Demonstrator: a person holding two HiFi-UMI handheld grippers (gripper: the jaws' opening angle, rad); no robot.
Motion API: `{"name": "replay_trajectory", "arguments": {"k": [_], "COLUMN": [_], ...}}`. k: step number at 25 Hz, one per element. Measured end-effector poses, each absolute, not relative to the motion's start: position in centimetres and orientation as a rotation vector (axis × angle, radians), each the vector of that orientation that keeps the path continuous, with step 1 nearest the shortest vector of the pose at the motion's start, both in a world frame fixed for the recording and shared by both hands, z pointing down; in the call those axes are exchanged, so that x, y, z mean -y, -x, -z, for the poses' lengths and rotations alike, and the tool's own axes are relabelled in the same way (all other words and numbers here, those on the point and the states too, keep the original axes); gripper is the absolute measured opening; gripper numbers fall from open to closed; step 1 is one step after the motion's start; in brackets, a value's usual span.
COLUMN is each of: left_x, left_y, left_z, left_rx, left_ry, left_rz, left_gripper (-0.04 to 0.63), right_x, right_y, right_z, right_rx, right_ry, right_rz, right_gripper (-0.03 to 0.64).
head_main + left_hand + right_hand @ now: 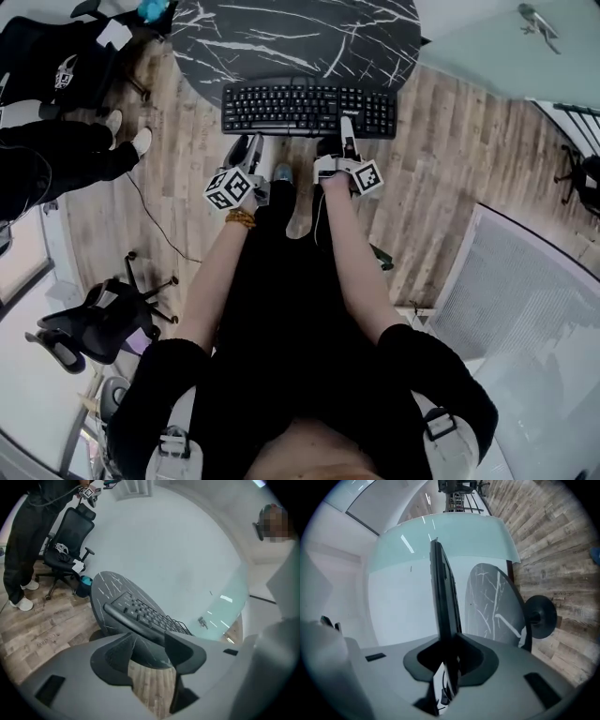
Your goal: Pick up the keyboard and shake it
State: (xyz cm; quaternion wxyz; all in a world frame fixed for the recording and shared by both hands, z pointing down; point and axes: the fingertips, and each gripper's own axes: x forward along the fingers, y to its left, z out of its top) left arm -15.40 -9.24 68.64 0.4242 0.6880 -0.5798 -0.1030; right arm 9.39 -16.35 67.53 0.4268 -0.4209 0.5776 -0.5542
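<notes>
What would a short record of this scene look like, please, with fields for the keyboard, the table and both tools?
keyboard: black, over the table's near edge, apparently lifted clear
table: round, dark marble-look top
right tool: shut on the keyboard's near edge
left tool: open, nothing between its jaws, just short of the keyboard
bystander: standing beside an office chair

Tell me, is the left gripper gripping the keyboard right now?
No: the left gripper has its jaws wide apart, and the keyboard lies ahead of them, not between them.
</notes>
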Motion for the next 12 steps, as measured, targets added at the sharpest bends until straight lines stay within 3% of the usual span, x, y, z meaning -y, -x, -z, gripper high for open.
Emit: {"name": "replay_trajectory", "arguments": {"k": [12], "left_x": [15.0], "left_y": [15.0], "left_z": [-58.0], "left_rx": [1.206], "left_ry": [-1.691], "left_rz": [0.937], "left_gripper": [0.235], "right_x": [16.9], "right_y": [-7.6], "right_z": [-59.0], "right_rx": [-1.491], "right_ry": [0.773], "right_rz": [1.301], "right_gripper": [0.077]}}
